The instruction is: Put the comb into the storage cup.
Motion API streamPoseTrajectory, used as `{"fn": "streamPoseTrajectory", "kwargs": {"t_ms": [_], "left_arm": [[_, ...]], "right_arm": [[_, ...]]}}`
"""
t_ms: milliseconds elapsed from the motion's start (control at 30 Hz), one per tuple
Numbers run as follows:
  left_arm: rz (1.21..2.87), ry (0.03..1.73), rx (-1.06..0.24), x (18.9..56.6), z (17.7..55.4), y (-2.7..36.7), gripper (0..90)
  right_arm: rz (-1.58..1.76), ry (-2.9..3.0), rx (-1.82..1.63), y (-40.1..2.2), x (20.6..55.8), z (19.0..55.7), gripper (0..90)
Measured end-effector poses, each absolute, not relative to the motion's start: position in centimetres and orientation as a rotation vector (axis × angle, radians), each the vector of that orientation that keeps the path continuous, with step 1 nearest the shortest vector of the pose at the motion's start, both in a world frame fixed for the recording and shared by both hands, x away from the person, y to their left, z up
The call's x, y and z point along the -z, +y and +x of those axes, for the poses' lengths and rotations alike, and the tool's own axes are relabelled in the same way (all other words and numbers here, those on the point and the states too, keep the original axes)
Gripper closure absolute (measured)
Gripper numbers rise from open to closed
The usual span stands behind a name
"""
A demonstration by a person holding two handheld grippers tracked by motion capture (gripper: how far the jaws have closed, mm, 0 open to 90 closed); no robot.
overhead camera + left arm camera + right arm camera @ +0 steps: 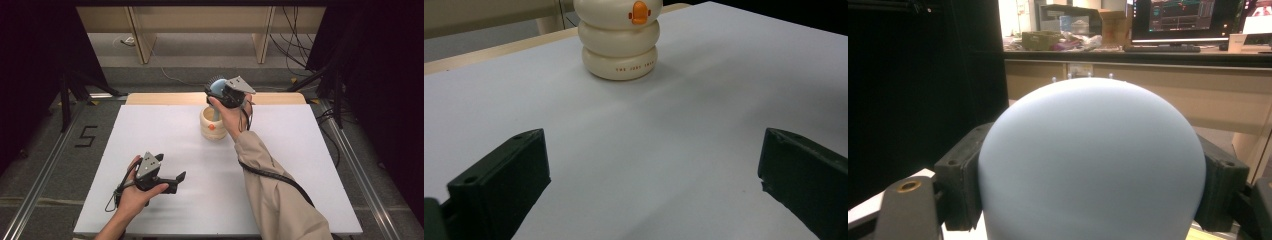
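Note:
A cream, ring-stacked holder [213, 129] with an orange beak stands at the far middle of the white board [150, 130]; it also rises ahead in the left gripper view [620, 45]. A pale blue brush [217, 86] stands handle-down in the holder. My right gripper [214, 93] is above the holder, shut on the brush's rounded head [1093, 165], with a black jaw pressed to each side of it. My left gripper [181, 179] rests low near the board's front left, pointing right. Its jaws stand wide open [649, 170] with nothing between them.
A wooden table edge [165, 98] runs behind the board. Beyond it are shelf legs [142, 40] and loose cables [295, 45] on the floor. A "5" marking [86, 136] lies on the floor at left. A desk with a monitor [1178, 20] stands farther off.

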State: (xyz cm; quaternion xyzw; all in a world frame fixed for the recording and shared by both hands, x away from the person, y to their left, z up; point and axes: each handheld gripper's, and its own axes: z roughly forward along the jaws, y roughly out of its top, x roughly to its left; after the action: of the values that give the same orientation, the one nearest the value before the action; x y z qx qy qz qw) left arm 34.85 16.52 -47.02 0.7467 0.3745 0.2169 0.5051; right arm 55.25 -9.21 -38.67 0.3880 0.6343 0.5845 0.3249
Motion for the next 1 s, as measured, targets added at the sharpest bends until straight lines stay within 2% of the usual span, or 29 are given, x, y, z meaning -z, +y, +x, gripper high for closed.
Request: {"fn": "streamPoseTrajectory", "kwargs": {"t_ms": [1000], "left_arm": [[1.804, 0.901, -0.524, 46.96, 34.79, 16.45, 0.0]], "right_arm": [[0.98, 1.705, -1.516, -8.98, 39.46, 54.5, 20.0]]}}
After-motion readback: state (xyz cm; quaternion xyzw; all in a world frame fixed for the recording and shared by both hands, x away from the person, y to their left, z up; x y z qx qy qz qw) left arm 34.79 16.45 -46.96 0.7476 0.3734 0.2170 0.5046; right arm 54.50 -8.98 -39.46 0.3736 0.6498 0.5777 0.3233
